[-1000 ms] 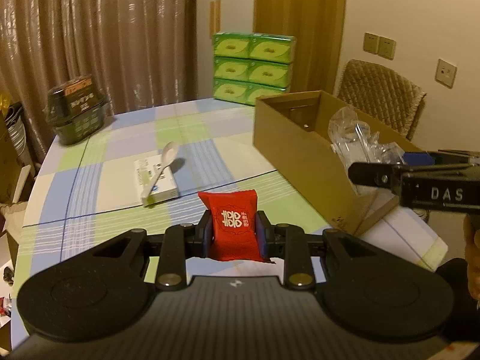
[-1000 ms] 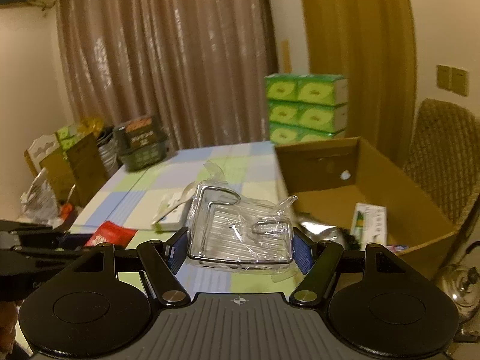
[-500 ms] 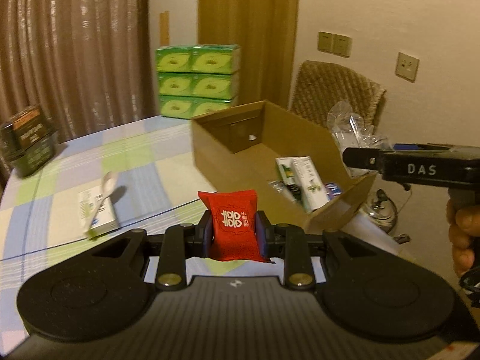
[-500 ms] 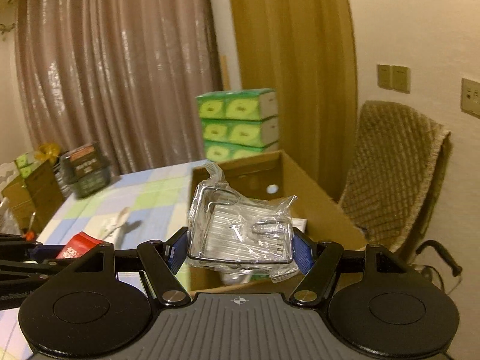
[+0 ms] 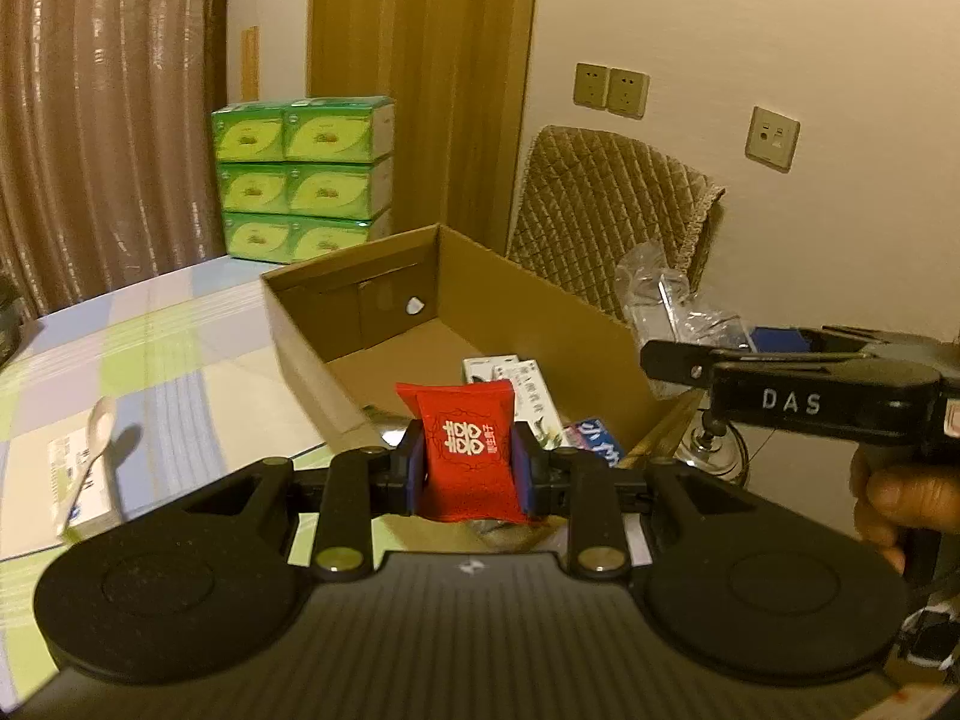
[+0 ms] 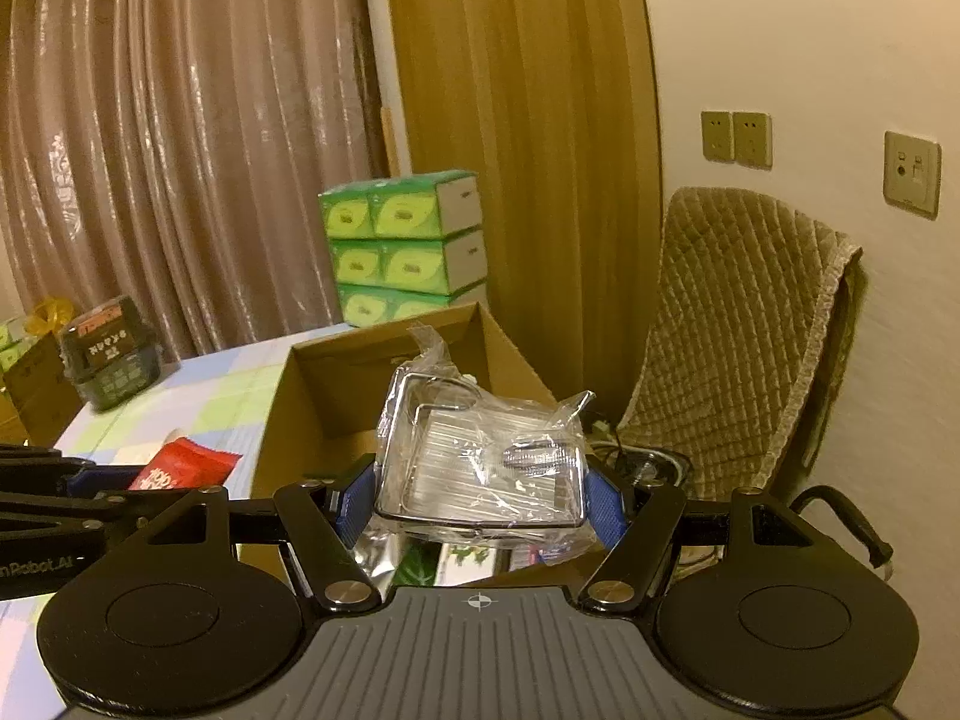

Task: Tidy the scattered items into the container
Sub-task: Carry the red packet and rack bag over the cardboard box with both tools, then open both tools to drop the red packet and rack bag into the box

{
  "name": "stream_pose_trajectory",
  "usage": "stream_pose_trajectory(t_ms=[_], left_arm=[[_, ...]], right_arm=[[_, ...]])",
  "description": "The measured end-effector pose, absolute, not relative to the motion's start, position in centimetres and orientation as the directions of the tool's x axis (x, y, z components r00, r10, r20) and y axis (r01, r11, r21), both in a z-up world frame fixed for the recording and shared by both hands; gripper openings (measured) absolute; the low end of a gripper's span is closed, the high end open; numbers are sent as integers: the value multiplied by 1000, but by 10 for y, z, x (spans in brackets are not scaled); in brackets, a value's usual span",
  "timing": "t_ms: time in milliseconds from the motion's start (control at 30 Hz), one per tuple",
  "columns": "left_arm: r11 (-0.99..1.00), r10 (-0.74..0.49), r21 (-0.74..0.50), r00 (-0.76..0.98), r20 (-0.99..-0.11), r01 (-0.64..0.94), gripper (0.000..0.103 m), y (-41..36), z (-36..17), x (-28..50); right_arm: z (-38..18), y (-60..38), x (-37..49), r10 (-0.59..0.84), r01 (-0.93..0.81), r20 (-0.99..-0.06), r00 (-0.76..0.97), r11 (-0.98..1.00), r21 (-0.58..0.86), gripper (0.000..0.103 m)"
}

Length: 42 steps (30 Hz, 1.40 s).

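My left gripper [image 5: 468, 468] is shut on a red packet [image 5: 468, 450] and holds it over the near end of the open cardboard box [image 5: 312, 354]. My right gripper [image 6: 480, 498] is shut on a wire rack wrapped in clear plastic [image 6: 480, 456], held above the box [image 6: 282, 414] near its right side. The right gripper also shows in the left wrist view [image 5: 672, 354]. The red packet also shows in the right wrist view [image 6: 180, 468]. Inside the box lie a white carton [image 5: 528, 390] and a blue pack [image 5: 600, 444].
A white spoon [image 5: 99, 426] lies on a small white box [image 5: 84, 480] on the checked tablecloth at the left. Stacked green tissue boxes [image 5: 300, 174] stand behind the table. A padded chair [image 5: 606, 210] is right of the box. A dark basket [image 6: 111, 354] sits at the far left.
Both grippers have moved right towards the box, holding their items. The box now lies under and ahead of them and the spoon has slid off to the left.
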<state>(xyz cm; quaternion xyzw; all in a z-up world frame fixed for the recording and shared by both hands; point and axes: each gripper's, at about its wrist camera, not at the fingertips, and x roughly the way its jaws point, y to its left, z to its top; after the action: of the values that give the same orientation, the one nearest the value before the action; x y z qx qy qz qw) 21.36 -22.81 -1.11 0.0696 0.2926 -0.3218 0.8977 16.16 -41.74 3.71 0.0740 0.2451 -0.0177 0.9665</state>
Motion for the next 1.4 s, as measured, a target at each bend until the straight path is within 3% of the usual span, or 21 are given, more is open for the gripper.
stream_pose_trajectory(t_ms=[667,700,733,767,1400], left_arm=[[777,-555,-102,599,-577,622,25,-263,-32,250],[777,-559,-110,598,-575,620,31,-263,-32,251],[777,-562,-117,599,-571,618,45,-263,-33,251],[780,-561,-116,604,-566,616,48,-262,-33,251],[828,-489,-90,634,-598,553,53,-222,-46,232]], right_arm=[[19,-428,189,0,69,-506,862,991,116,67],[19,-428,189,-1,70,-507,862,991,116,67],[19,-428,188,-2,71,-508,862,991,116,67],[19,-429,188,-3,72,-508,861,991,115,67],[21,-414,193,50,17,-506,861,992,125,67]])
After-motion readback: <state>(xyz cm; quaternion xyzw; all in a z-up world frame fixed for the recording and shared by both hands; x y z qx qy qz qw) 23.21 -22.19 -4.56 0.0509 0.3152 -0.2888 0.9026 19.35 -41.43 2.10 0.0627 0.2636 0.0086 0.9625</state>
